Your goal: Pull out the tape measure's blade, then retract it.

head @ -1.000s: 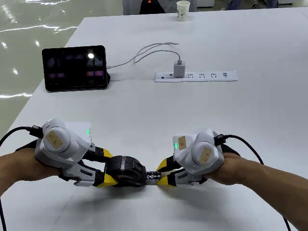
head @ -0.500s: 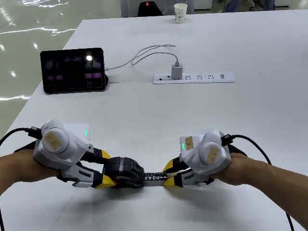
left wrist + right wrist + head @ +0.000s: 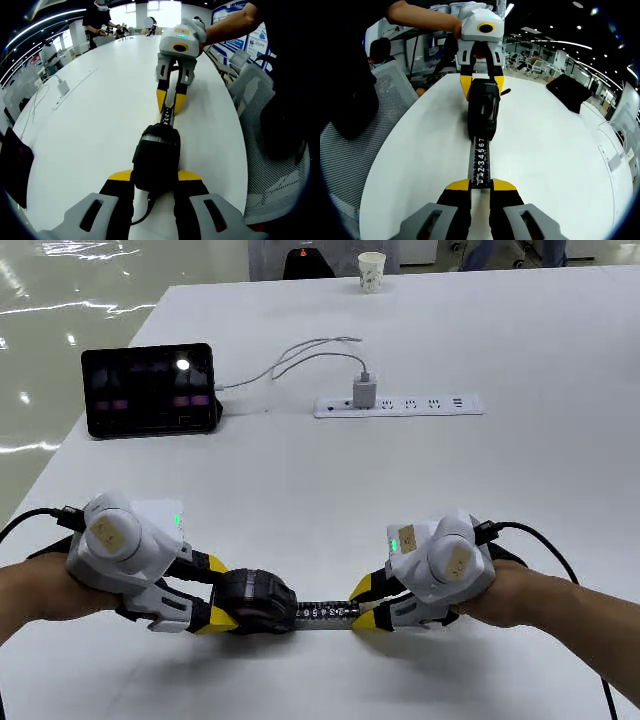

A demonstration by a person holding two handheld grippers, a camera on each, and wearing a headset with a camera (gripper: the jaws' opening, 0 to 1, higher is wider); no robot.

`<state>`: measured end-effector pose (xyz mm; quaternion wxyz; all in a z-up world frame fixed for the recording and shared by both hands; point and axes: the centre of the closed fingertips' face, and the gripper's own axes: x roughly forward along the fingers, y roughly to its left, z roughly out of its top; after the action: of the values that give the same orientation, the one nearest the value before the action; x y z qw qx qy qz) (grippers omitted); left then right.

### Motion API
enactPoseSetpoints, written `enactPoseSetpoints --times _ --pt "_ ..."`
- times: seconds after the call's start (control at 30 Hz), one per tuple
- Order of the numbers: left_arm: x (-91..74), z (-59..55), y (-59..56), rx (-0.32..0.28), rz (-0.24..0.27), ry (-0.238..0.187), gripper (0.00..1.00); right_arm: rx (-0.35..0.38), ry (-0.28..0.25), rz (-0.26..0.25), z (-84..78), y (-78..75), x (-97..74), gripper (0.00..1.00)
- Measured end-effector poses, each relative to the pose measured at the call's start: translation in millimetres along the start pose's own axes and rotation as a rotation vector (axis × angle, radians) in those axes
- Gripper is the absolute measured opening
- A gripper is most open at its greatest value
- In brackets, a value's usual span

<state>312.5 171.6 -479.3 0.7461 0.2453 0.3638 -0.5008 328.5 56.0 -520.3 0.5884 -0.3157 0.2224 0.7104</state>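
Clamping the black rubber-cased tape measure [image 3: 256, 600] between its yellow-tipped jaws, the left gripper [image 3: 218, 592] holds it low over the near part of the white table [image 3: 400, 490]. To its right, the right gripper [image 3: 362, 604] pinches the end of the short black numbered blade [image 3: 325, 612] stretched between them.

Numerals 2 to 7 along the tape blade [image 3: 480, 161]

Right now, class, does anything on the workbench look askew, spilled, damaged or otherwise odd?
Nothing stands out: the left claw holds the tape measure, the right claw pinches its blade, which runs straight between them.
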Motion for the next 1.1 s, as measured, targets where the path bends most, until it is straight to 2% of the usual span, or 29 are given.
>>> enactPoseSetpoints --times 1.1 --pt "0.3 -0.4 0.1 0.001 -0.003 0.001 0.25 0.033 0.015 -0.006 -24.5 4.5 -25.7 0.09"
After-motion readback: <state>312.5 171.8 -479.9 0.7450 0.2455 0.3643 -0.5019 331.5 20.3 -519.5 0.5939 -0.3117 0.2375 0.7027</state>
